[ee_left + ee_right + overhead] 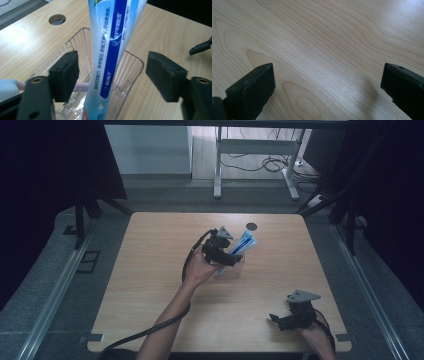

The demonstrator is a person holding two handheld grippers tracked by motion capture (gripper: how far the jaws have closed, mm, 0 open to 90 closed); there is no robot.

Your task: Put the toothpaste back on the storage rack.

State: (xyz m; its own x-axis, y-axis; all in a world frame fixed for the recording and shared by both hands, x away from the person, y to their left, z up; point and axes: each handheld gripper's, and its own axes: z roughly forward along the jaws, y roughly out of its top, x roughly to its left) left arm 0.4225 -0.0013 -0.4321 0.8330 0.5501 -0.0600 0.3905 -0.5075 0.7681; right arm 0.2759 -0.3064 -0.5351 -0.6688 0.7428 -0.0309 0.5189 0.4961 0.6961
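Note:
A blue and white toothpaste tube (pixel 243 244) (pixel 110 50) stands tilted in a clear ribbed plastic cup (pixel 231 269) (pixel 135 62) near the table's middle. My left gripper (pixel 232 257) (pixel 112 75) is open around the tube, with a gap between each pad and the tube. A thin pink item (pixel 82 86) lies inside the cup behind the tube. At the table's near right corner my right gripper (pixel 280 321) (pixel 328 82) is open above bare wood with nothing between its jaws.
The light wooden table (pixel 150 270) has a round cable hole (pixel 251 226) (pixel 57 19) just beyond the cup. A desk frame and cables (pixel 260 165) stand on the floor past the table's far edge. Dark curtains hang on both sides.

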